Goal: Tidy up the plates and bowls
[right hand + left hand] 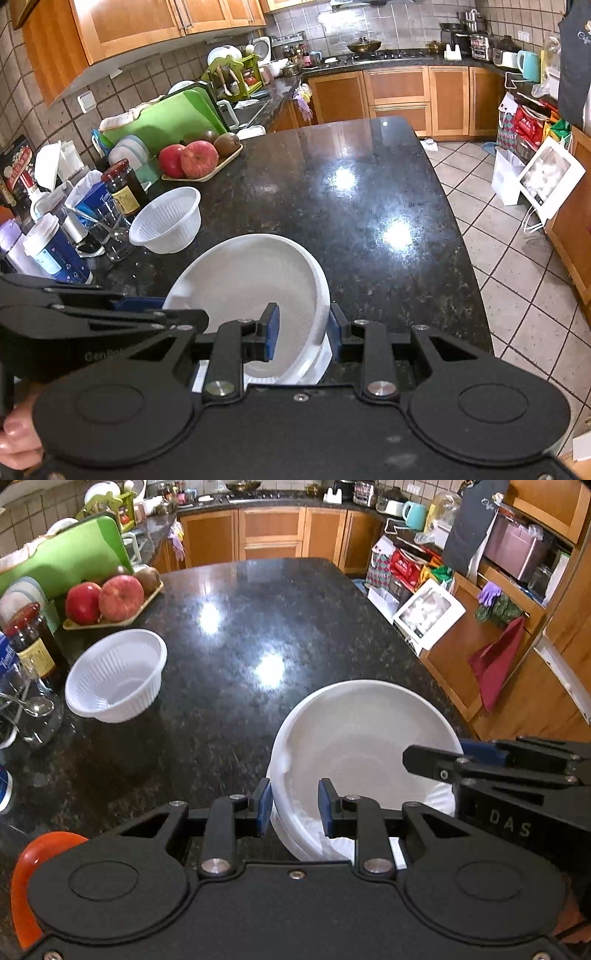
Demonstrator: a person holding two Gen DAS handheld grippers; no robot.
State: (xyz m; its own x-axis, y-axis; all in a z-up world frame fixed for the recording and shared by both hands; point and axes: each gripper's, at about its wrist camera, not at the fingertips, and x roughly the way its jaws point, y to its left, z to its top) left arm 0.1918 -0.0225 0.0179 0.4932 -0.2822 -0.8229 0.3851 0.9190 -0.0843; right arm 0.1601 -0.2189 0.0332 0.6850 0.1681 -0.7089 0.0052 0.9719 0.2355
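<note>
So both grippers are clamped on the same big white round bowl: left gripper pinching its rim at 9 o'clock, right gripper pinching the rim at 3 o'clock. It's tilted over the dark speckled granite bench. A smaller white ribbed plastic bowl sits at about 10 o'clock, well apart.
</note>
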